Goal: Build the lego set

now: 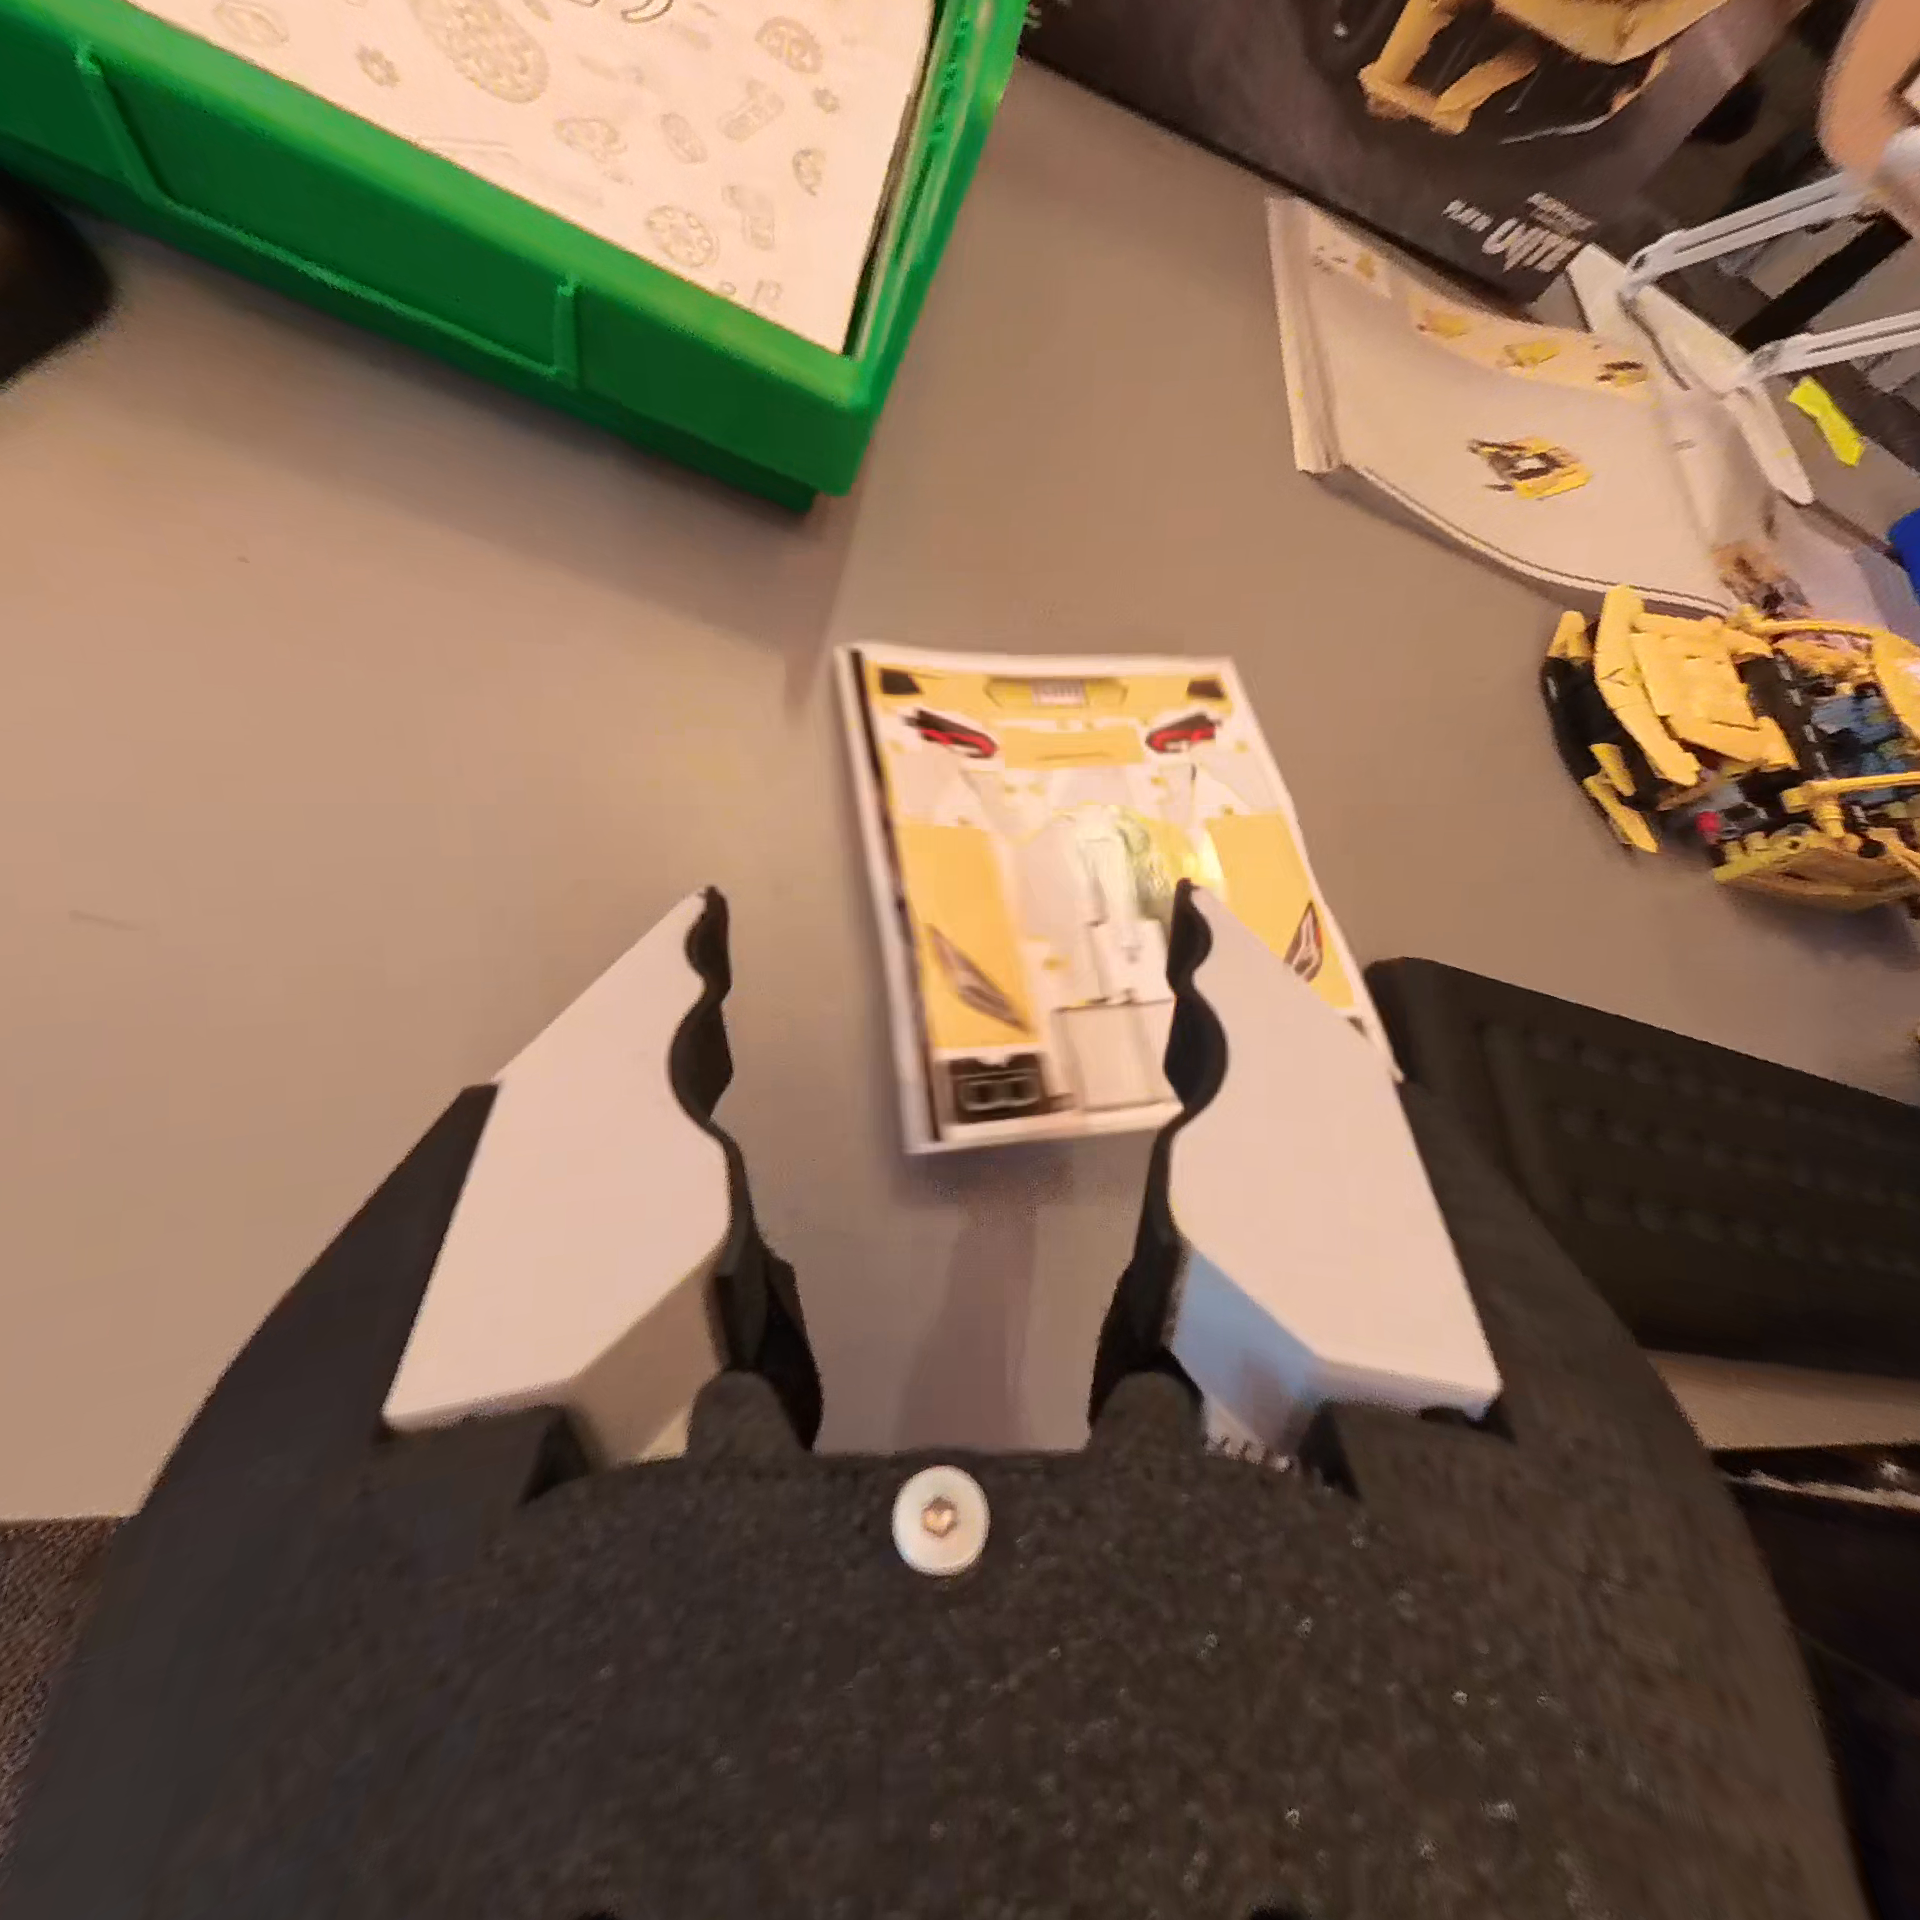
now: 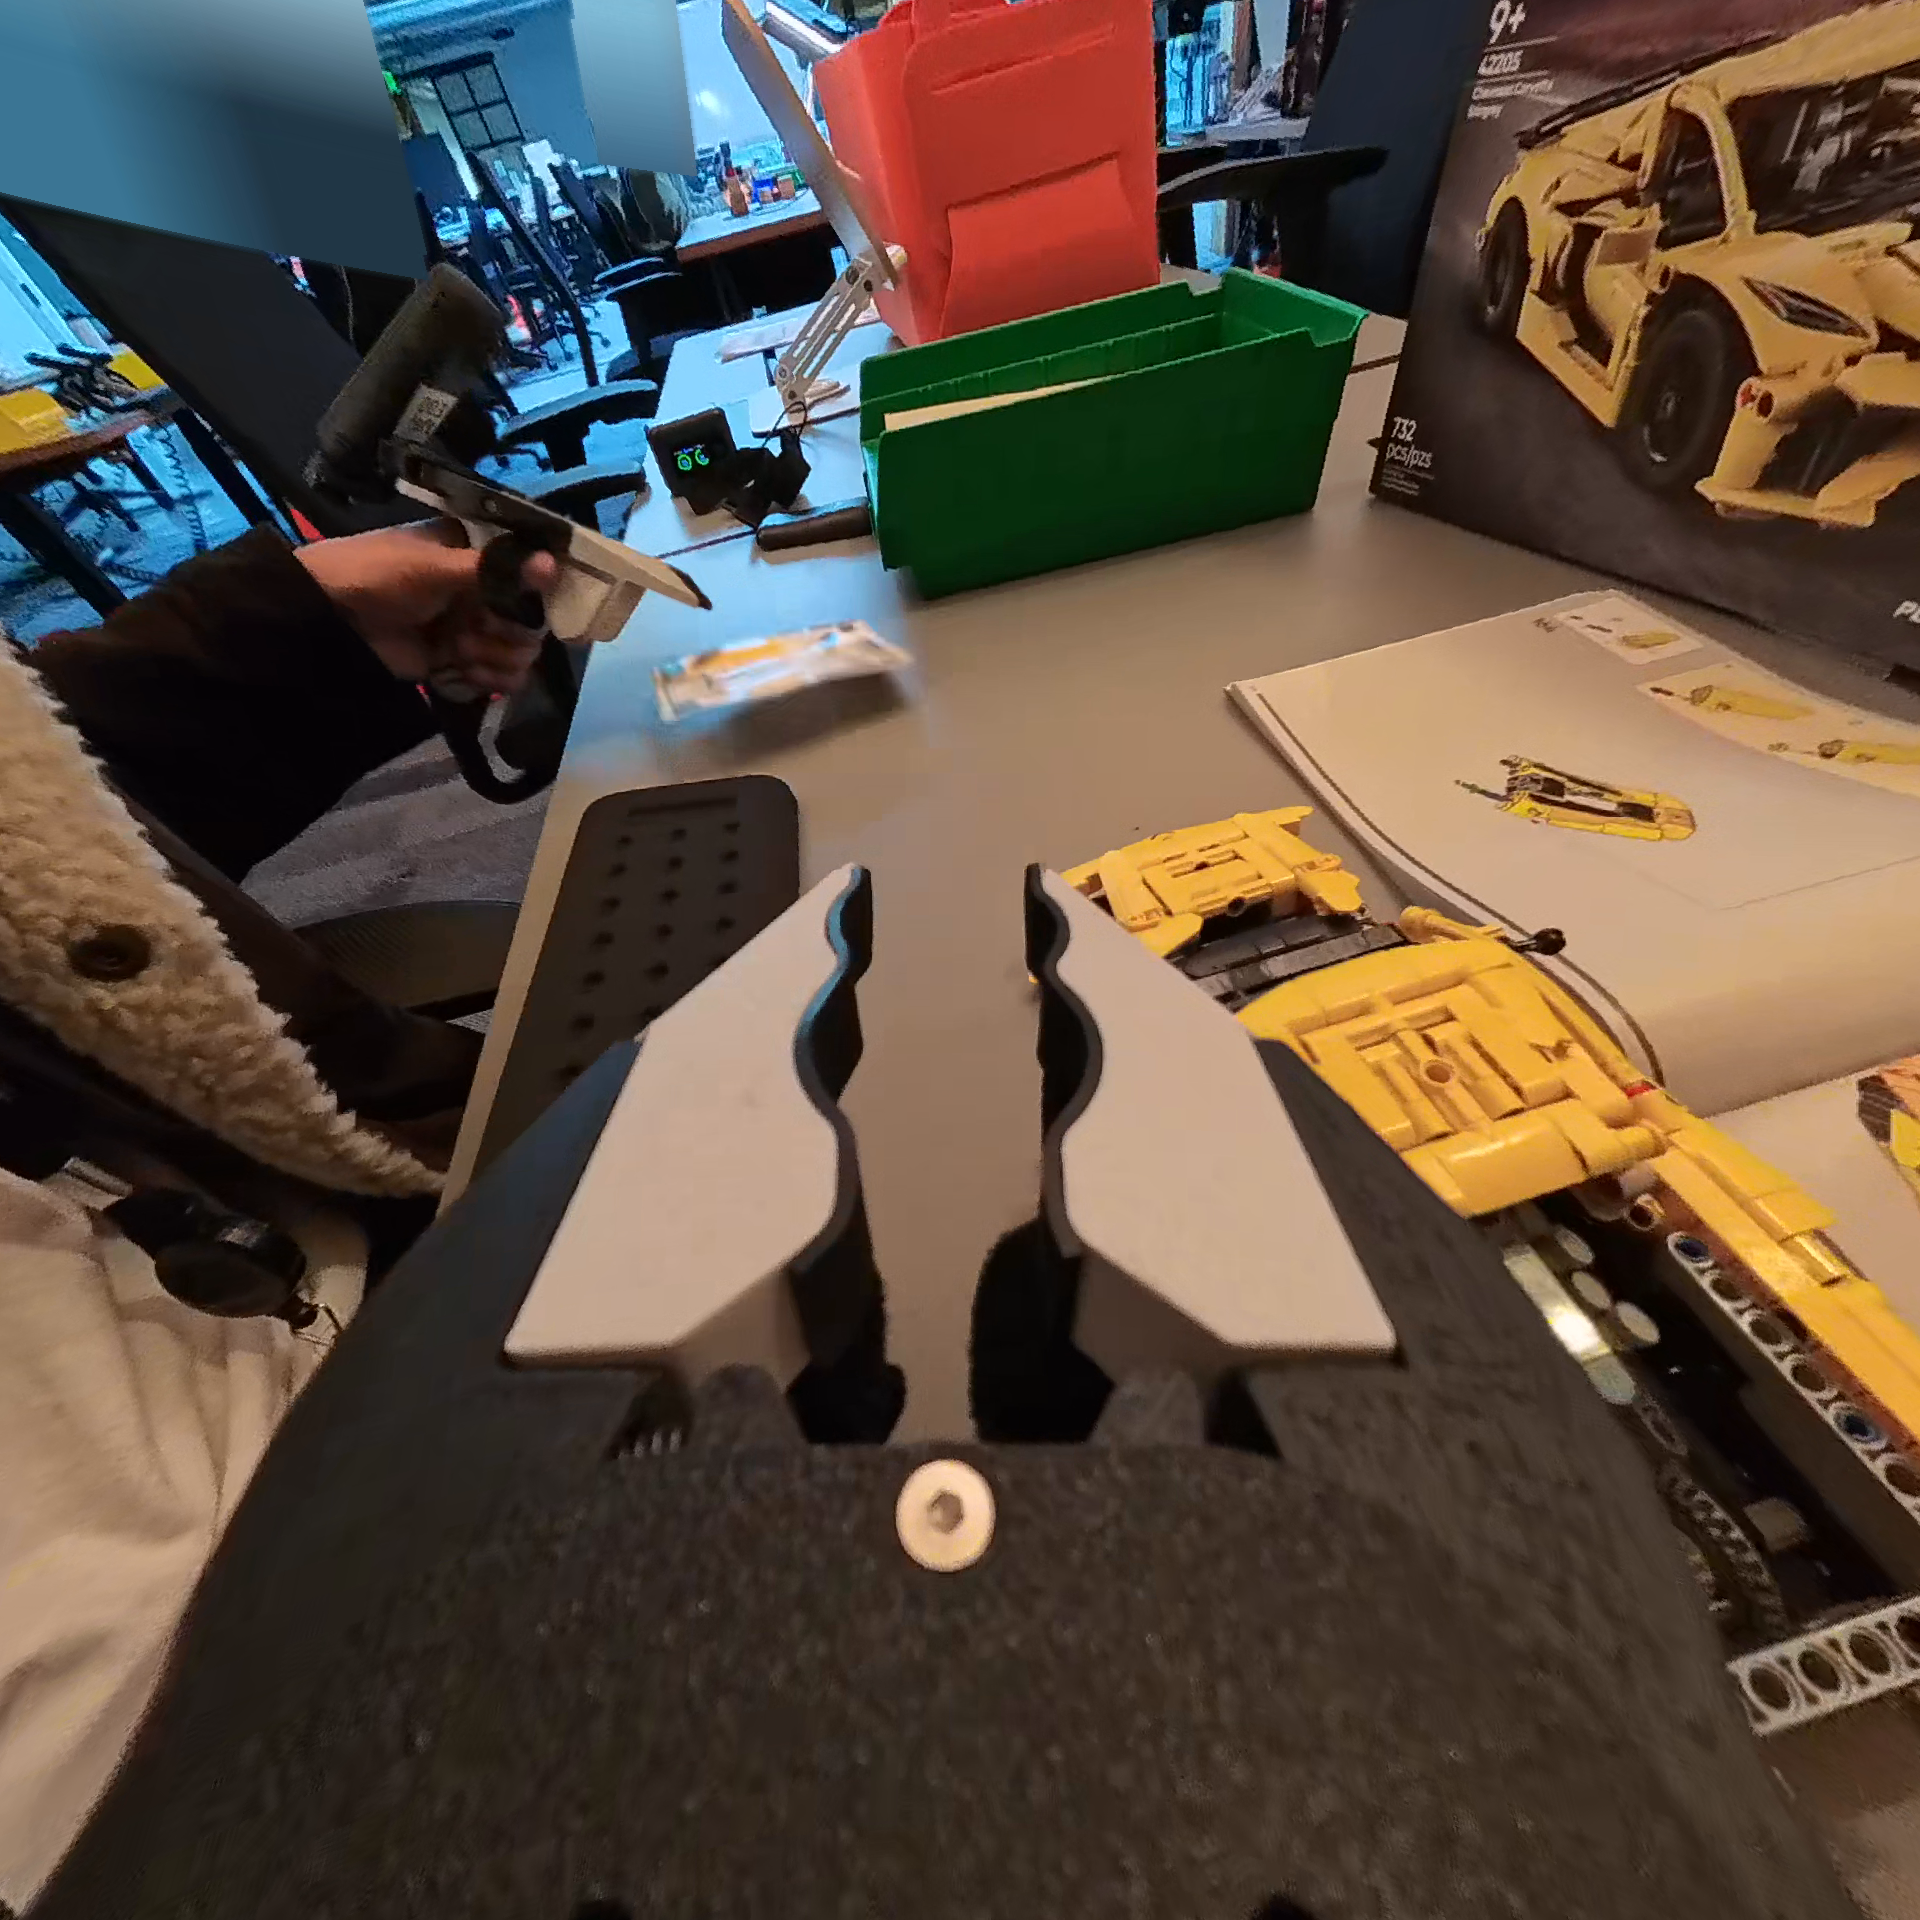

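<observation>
A partly built yellow lego car (image 2: 1403, 1049) lies on the grey table just right of my right gripper (image 2: 948, 883), which is open and empty. The car also shows at the right edge of the left wrist view (image 1: 1745, 748). A sticker sheet (image 1: 1060, 831) with yellow and white shapes lies flat on the table. My left gripper (image 1: 948, 902) is open and empty, held above the sheet's near end. In the right wrist view a hand holds the left gripper (image 2: 681, 594) above the sticker sheet (image 2: 779, 670).
A green bin (image 1: 665, 343) holding a printed sheet stands at the back left. The open instruction booklet (image 2: 1558, 790) and the set's box (image 2: 1683, 291) are at the right. A black perforated pad (image 2: 665, 914) lies at the table's near edge. A red bag (image 2: 997, 156) stands behind the bin. About 40 centimeters separates my left fingertips from my right.
</observation>
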